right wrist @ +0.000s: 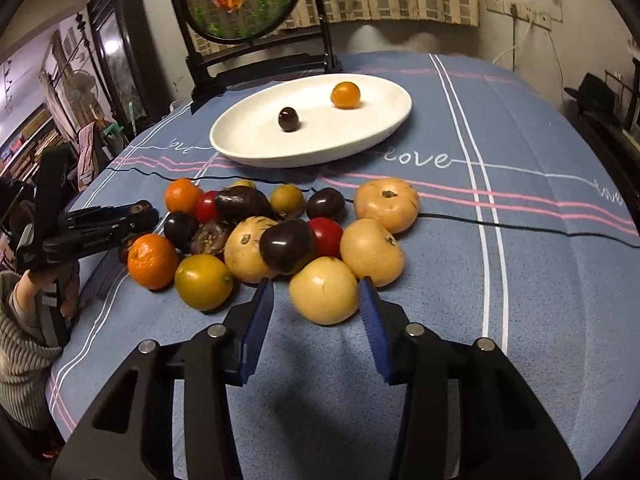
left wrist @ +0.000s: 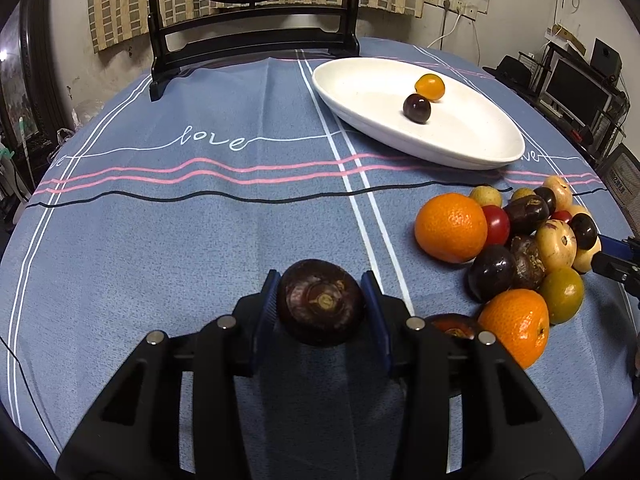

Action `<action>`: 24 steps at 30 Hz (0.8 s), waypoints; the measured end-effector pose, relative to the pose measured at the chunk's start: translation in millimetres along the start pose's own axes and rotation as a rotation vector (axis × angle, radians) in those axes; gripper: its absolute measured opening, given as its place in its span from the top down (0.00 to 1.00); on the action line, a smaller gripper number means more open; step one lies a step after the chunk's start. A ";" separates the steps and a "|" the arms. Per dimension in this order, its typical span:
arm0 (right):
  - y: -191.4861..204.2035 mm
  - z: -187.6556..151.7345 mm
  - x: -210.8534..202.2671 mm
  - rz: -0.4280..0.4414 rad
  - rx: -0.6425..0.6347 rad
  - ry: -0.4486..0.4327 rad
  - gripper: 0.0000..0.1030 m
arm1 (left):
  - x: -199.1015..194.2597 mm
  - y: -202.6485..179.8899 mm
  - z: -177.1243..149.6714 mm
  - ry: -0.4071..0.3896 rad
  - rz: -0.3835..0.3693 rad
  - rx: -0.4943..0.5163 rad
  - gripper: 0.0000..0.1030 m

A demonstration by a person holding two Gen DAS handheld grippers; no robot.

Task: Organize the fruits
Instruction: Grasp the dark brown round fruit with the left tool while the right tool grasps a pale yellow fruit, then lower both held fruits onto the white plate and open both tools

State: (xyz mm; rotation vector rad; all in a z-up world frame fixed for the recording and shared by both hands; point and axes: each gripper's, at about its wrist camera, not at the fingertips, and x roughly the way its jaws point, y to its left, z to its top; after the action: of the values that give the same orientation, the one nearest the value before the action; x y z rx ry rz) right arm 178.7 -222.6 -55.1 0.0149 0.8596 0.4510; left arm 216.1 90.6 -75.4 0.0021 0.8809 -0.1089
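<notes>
My left gripper (left wrist: 320, 292) is shut on a dark brown round fruit (left wrist: 320, 308), held above the blue tablecloth, left of the fruit pile (left wrist: 520, 240). It shows from the side in the right wrist view (right wrist: 148, 212). A white oval plate (left wrist: 452, 128) holds a small orange fruit (left wrist: 430, 86) and a dark plum (left wrist: 417, 108). My right gripper (right wrist: 316, 300) is open, its jaws on either side of a pale yellow fruit (right wrist: 323, 290) at the near edge of the pile (right wrist: 280, 232). The plate (right wrist: 256, 144) lies beyond the pile.
A black-framed round screen (left wrist: 256, 32) stands at the table's far edge behind the plate. The pile holds oranges (left wrist: 450, 227), red tomatoes, dark plums and yellow fruits. A person's sleeve (right wrist: 28, 344) is at the left table edge. Shelves and monitors (left wrist: 576, 88) stand at the right.
</notes>
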 end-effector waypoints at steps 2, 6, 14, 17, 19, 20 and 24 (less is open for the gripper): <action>-2.0 1.6 1.9 -0.015 0.011 0.003 0.56 | 0.3 -0.5 0.2 0.000 0.003 0.002 0.59; 1.4 2.0 7.3 -0.023 -0.014 0.007 0.56 | 1.0 -0.2 0.0 0.005 0.005 0.007 0.59; -4.8 1.0 11.7 0.016 0.004 0.017 0.63 | -2.0 1.8 -0.3 -0.010 -0.052 -0.007 0.59; -5.5 -0.3 3.7 0.025 0.013 -0.012 0.63 | -8.3 -5.0 -1.3 -0.039 -0.068 0.015 0.60; -8.3 -1.0 -5.4 0.029 0.033 -0.044 0.63 | -16.0 -7.8 -2.2 -0.074 -0.066 0.021 0.60; -11.4 -2.1 -12.1 0.036 0.049 -0.066 0.63 | -18.5 -8.1 -2.1 -0.082 -0.068 0.020 0.60; -23.9 2.8 -35.8 0.054 0.102 -0.142 0.63 | -32.3 -11.7 11.4 -0.115 -0.094 0.015 0.60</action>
State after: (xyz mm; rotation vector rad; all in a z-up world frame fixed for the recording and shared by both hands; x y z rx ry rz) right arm 169.7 -257.7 -31.8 0.1626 0.7430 0.4506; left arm 203.3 81.5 -42.8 -0.0314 0.7651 -0.2018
